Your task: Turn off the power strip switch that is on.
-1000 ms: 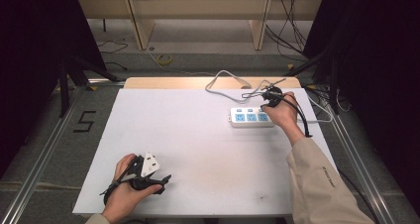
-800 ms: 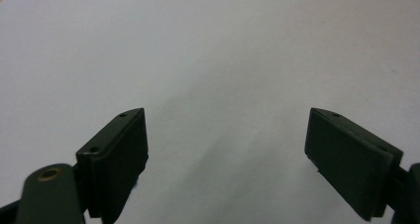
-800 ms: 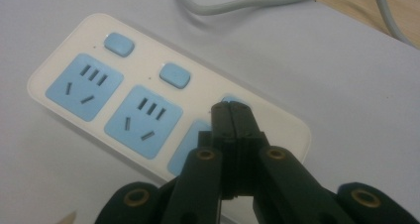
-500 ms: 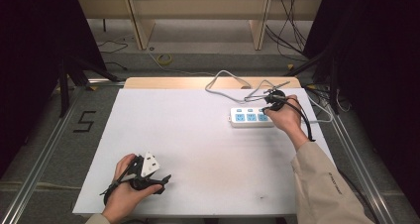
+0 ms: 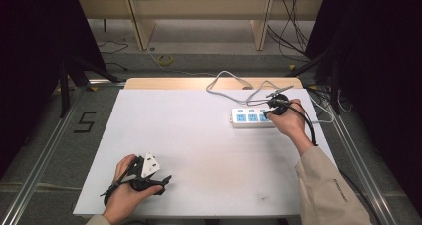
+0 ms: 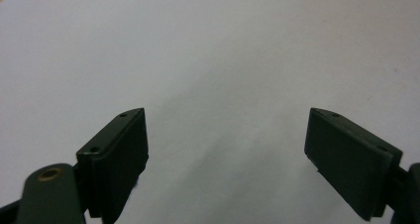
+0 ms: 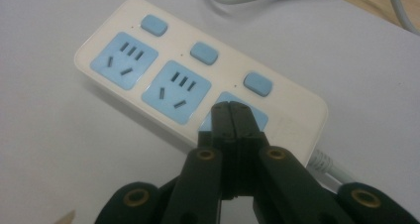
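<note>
the right gripper [image 7: 232, 116] has its 2 black jaws pressed together with nothing between them, their tips over the third blue socket [image 7: 250, 116] of a white power strip [image 7: 297, 110]. the strip lies on a white table [image 7: 59, 149] and carries 3 blue sockets and 3 blue buttons [image 7: 258, 84]. its grey cable [image 7: 329, 167] leaves the near end.
</note>
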Tool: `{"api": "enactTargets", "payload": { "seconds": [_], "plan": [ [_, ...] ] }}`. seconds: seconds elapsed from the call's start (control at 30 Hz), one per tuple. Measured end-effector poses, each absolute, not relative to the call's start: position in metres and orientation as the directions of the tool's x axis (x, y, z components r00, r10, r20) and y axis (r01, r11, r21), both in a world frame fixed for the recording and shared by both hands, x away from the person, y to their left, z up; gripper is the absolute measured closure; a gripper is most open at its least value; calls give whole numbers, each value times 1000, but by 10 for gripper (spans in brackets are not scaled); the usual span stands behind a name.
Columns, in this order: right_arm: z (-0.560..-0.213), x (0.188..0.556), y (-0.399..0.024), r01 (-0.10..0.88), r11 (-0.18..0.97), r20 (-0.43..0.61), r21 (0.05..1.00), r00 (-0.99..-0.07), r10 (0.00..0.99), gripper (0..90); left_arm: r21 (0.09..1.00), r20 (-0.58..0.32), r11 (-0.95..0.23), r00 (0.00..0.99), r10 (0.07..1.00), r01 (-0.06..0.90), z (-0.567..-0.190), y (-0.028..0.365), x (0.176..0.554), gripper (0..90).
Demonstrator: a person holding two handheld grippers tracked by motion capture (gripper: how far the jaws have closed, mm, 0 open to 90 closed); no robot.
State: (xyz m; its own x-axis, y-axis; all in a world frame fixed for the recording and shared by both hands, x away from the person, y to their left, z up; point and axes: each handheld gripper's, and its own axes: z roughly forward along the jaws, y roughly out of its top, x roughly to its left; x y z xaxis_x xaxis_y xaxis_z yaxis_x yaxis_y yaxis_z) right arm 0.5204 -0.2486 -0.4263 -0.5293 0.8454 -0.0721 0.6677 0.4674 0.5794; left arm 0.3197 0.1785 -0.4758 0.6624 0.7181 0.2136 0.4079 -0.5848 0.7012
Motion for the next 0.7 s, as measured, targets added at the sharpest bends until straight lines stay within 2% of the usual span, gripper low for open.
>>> {"api": "enactTargets", "payload": {
  "seconds": [0.7],
  "plan": [
    [-425, 492, -251, 641, 486, -63, 594, -565, 822, 900, 702, 215, -583, 659, 721, 409, -476, 179, 320, 167]
  ]
}}
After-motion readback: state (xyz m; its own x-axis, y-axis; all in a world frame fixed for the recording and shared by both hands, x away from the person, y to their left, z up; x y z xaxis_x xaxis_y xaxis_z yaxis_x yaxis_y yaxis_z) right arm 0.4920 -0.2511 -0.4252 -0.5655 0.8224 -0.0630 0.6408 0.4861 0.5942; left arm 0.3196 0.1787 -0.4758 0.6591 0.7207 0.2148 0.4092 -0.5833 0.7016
